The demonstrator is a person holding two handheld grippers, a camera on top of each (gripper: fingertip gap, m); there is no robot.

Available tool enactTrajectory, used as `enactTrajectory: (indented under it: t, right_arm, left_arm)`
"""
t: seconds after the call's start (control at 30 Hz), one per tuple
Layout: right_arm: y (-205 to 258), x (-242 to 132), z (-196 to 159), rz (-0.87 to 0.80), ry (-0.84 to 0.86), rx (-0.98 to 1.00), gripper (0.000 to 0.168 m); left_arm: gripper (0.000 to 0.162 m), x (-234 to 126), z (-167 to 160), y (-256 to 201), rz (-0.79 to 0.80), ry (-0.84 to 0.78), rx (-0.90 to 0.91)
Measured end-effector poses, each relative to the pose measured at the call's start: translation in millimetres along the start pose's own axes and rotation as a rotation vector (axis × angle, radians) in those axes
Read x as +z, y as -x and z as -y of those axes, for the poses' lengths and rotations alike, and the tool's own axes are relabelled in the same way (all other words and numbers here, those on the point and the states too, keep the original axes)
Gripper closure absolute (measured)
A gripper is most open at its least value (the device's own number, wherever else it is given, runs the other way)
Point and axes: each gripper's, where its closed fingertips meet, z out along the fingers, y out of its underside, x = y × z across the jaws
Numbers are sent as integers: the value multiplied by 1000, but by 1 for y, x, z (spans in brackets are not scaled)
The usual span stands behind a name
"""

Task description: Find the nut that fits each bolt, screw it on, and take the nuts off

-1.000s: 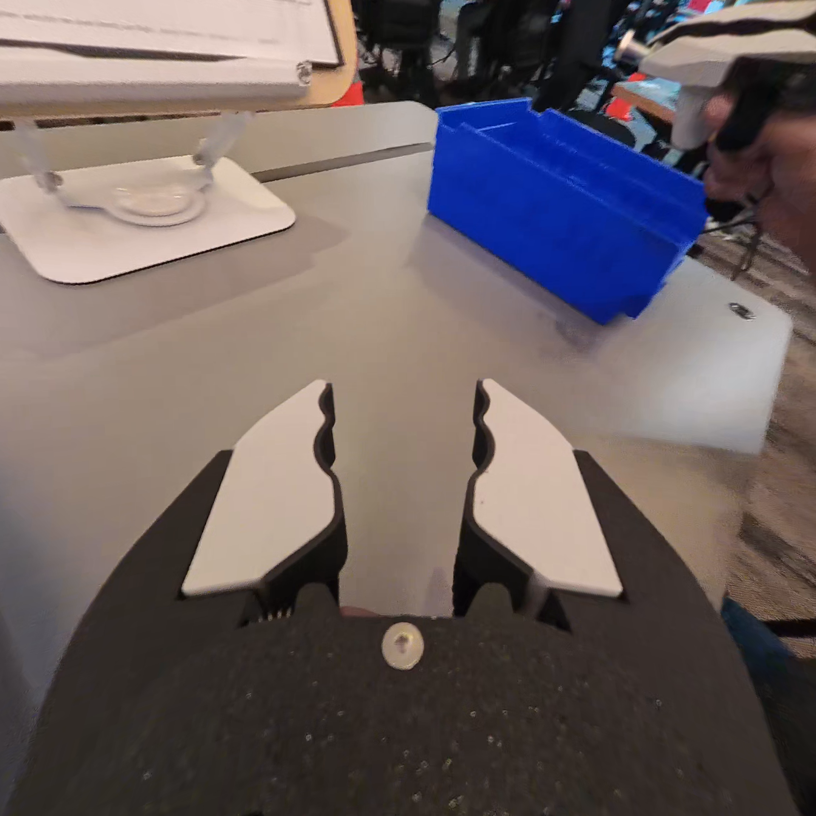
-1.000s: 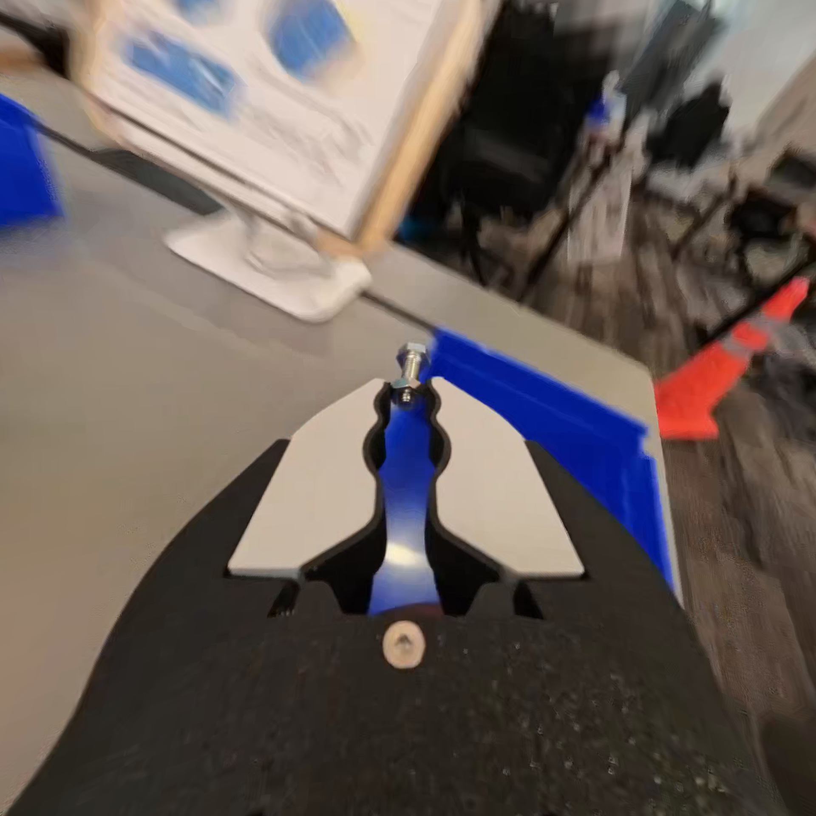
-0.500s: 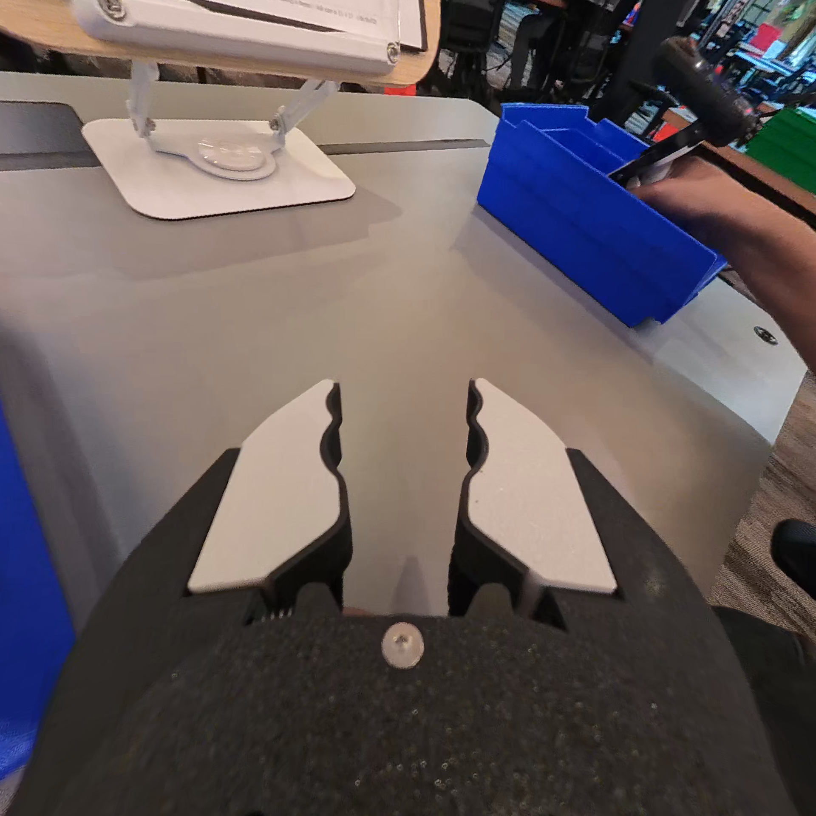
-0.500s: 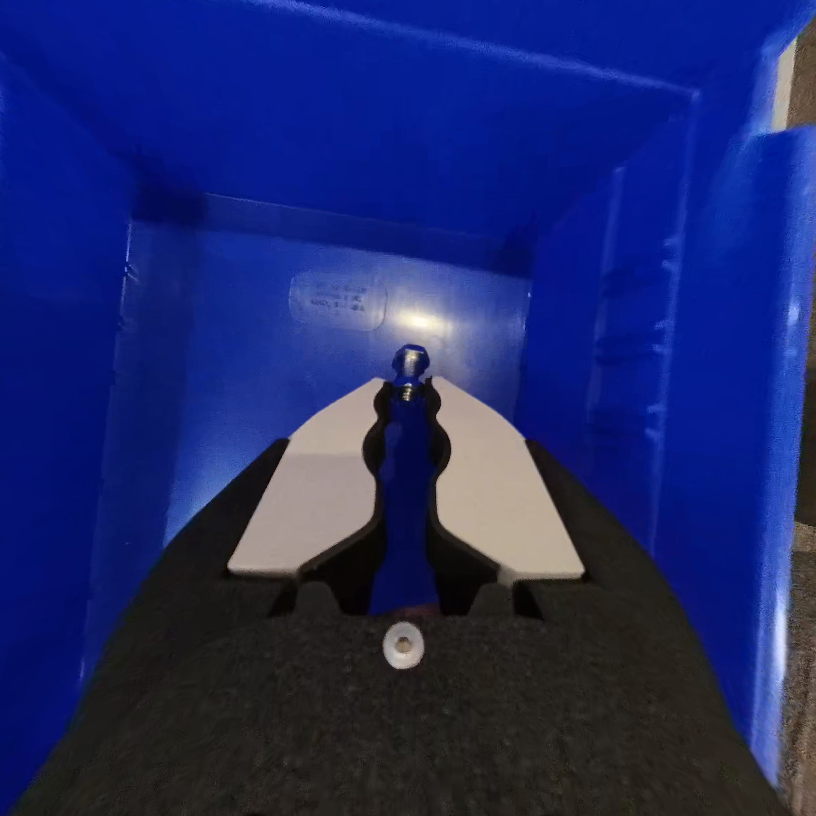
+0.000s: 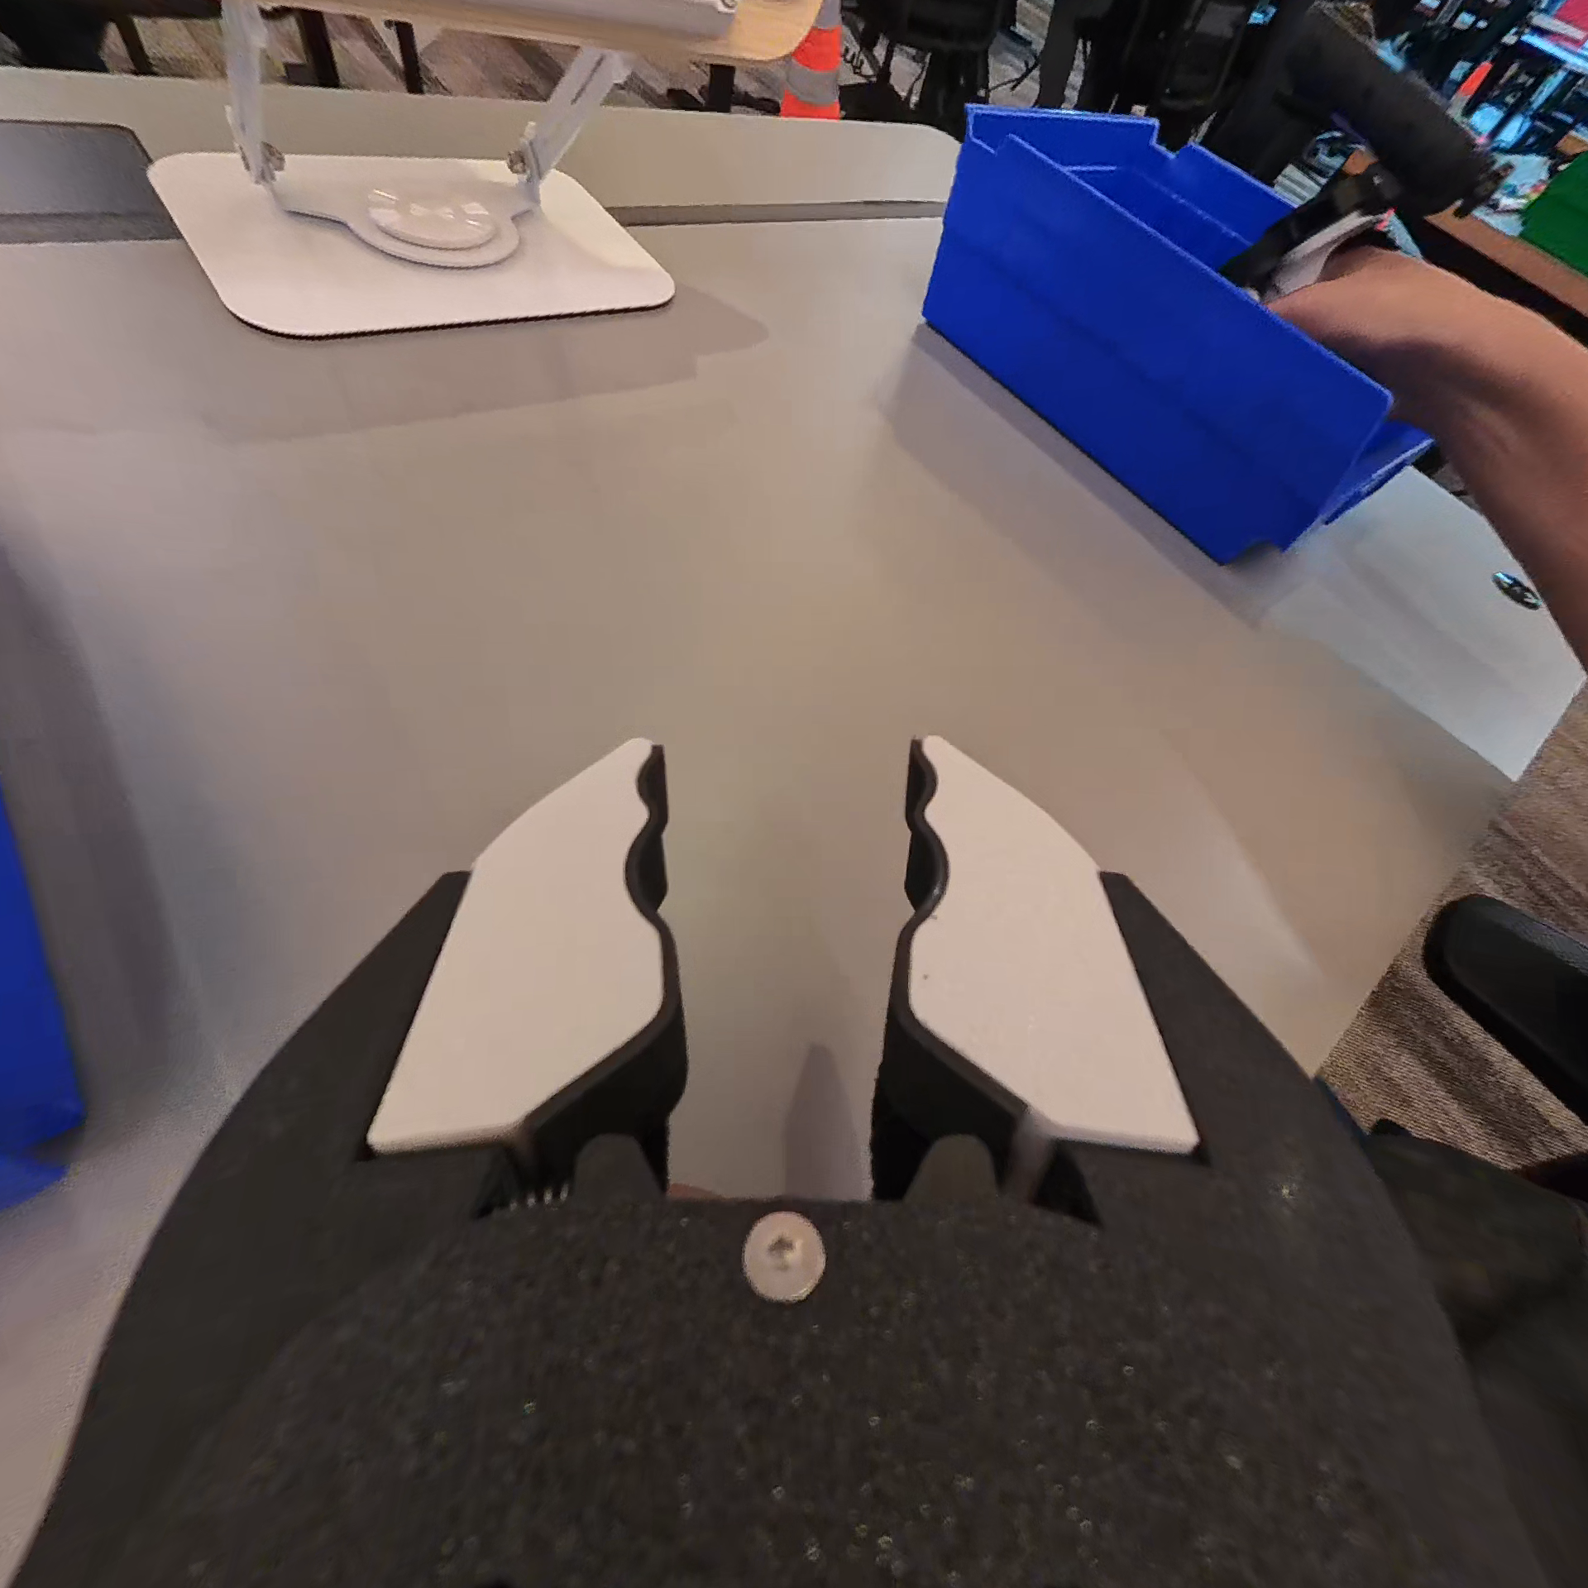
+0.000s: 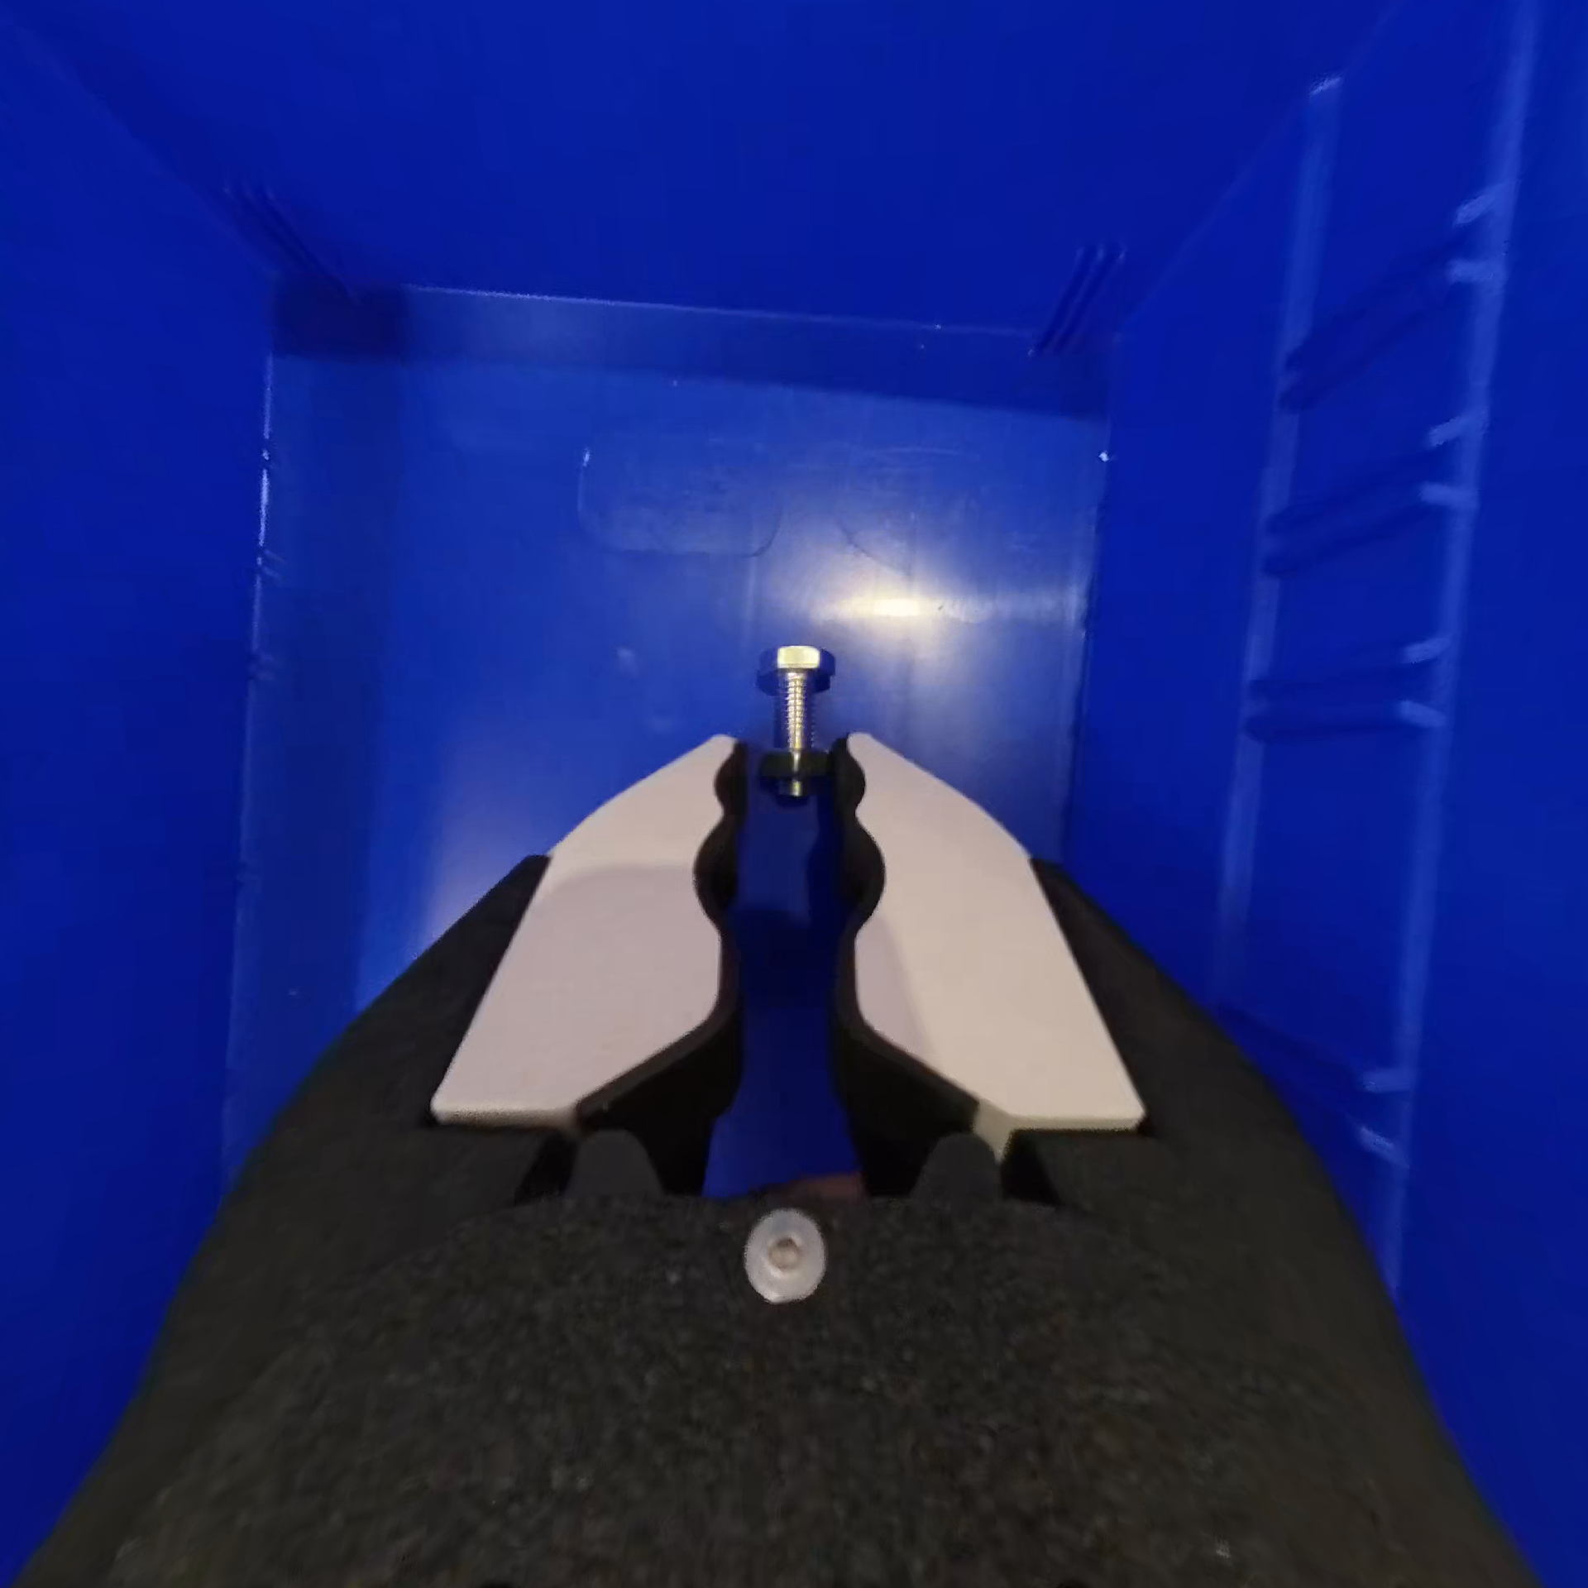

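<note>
Right wrist view, status?
— Right gripper (image 6: 795, 756) is clamped on a black nut (image 6: 792, 766) threaded onto a silver hex bolt (image 6: 793, 705), head pointing away, inside the blue bin (image 6: 516, 481).

Left wrist view?
— Left gripper (image 5: 784, 756) is spread apart, holding nothing, above the grey table (image 5: 601, 558); the bin (image 5: 1117, 344) stands ahead to the right, a white stand (image 5: 404, 249) ahead to the left.

Left wrist view overlooks the table (image 5: 516, 550); right peers inside their shared blue bin (image 5: 1117, 344)
</note>
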Motion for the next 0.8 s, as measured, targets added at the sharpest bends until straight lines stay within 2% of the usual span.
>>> enactTrajectory:
  t: [0.03, 0.13, 0.23, 0.33, 0.43, 0.5, 0.6, 0.7, 0.8]
  right_arm:
    - [-1, -1, 2, -13, -6, -7, 138]
    - [10, -27, 18, -17, -115, -28, 134]
    - [42, -96, 39, -45, -333, -118, 133]
    - [110, -179, 51, 59, -599, -196, 130]
    - [209, -237, 36, 326, -816, -283, 135]
    - [264, -242, 12, 484, -860, -307, 134]
    - [320, -218, -27, 645, -841, -280, 132]
    - [344, -193, -52, 623, -800, -297, 130]
    - [355, -190, -61, 625, -805, -324, 131]
  left_arm:
    - [109, -1, -1, -2, 1, 1, 0]
    - [109, -5, -3, -1, 26, -9, 10]
    - [110, -10, 3, 2, 38, -36, -15]
    - [110, -14, 6, 5, 54, -57, -26]
    - [115, -17, 4, 6, 59, -67, -43]
    - [116, -19, 3, 6, 63, -77, -52]
    - [116, -22, 1, 7, 79, -91, -47]
    - [115, -26, 2, 9, 106, -109, -14]
    - [116, -32, 1, 13, 128, -125, -9]
